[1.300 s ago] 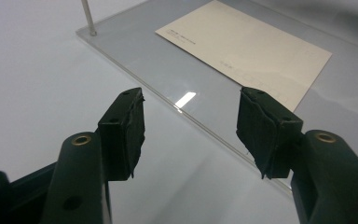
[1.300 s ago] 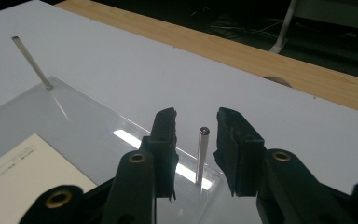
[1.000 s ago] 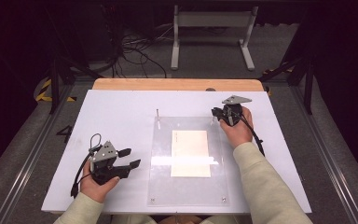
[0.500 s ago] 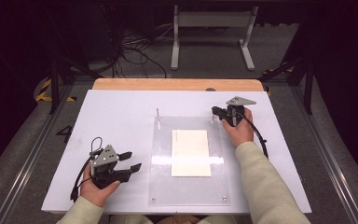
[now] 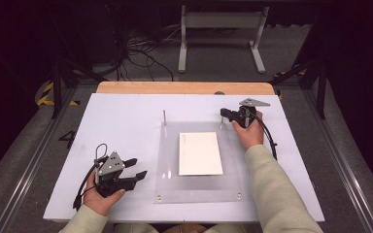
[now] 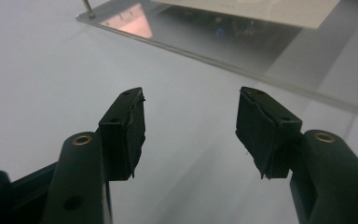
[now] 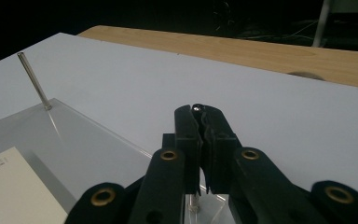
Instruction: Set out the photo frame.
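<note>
Right gripper (image 5: 229,115), a second ago just short of it, now clenched on the far-right upright pin (image 7: 196,108) of the clear plate (image 5: 170,165). Left gripper (image 6: 191,126) released, idle on the bench (image 5: 126,116). Probably set to pull that pin.

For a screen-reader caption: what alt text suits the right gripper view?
The right gripper has its black jaws shut on a thin metal pin standing at a corner of a clear acrylic plate. A second pin rises at another corner, and a white card lies on the plate.

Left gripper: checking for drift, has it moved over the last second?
Yes. The left gripper slid back toward the table's near edge, away from the clear plate.
</note>
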